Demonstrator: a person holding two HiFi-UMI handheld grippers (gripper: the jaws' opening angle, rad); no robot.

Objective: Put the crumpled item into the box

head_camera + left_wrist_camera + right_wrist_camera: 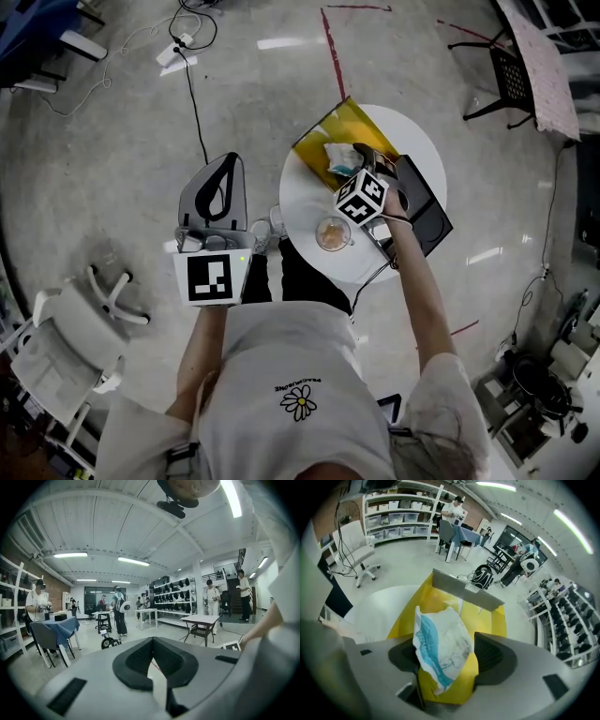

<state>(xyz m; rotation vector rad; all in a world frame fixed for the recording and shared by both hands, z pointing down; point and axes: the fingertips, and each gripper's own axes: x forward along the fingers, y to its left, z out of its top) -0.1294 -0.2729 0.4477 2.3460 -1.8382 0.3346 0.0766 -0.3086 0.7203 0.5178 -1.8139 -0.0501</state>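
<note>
right arm reaches forward over the round white table [417,141], right gripper [447,656] tilted down above the open yellow cardboard box [493,620], jaws spread wide, the crumpled white-and-blue paper [440,641] between them. left gripper [151,641], drawn back beside the table, is closed and empty.

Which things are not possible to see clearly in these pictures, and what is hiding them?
- Head view: the right gripper covers part of the yellow box, so its inside is hidden.
- Right gripper view: the crumpled wrapper hides what is beneath it; whether it rests on the box is unclear.
- Wrapper print: too blurred in both views.
</note>
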